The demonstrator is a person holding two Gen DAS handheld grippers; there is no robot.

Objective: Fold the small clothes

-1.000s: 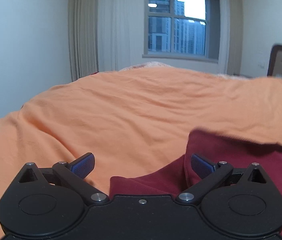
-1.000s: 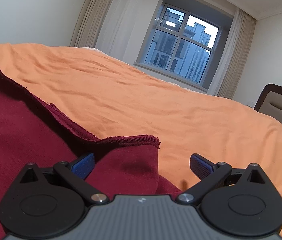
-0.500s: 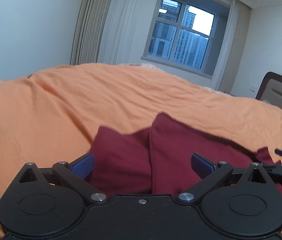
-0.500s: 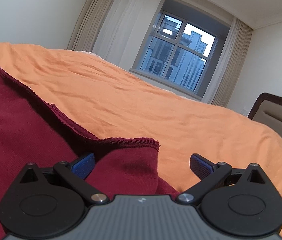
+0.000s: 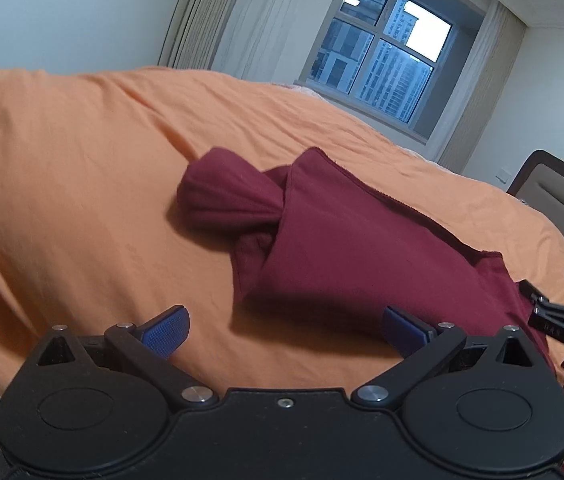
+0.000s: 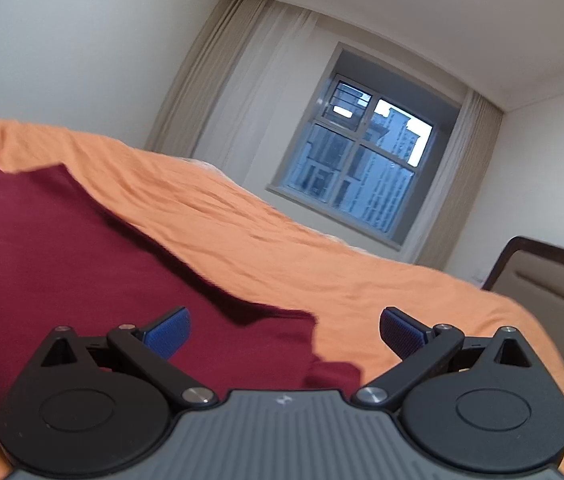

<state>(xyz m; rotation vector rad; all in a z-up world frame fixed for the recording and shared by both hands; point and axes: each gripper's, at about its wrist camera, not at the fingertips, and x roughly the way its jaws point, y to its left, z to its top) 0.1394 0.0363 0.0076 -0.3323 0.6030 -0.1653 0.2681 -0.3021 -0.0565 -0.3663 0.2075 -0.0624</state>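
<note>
Lying on the orange sheet (image 5: 82,168) is a maroon garment (image 5: 346,240) — both grippers, left (image 5: 285,326) and right (image 6: 285,326), are hovering agape, gripping nothing.

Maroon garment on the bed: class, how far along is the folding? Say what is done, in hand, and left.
Done: the garment lies on the orange sheet with a flap folded over. In hand: nothing; the left tool and right tool are both open. Left: the bunched part is untucked, so folds remain.
</note>
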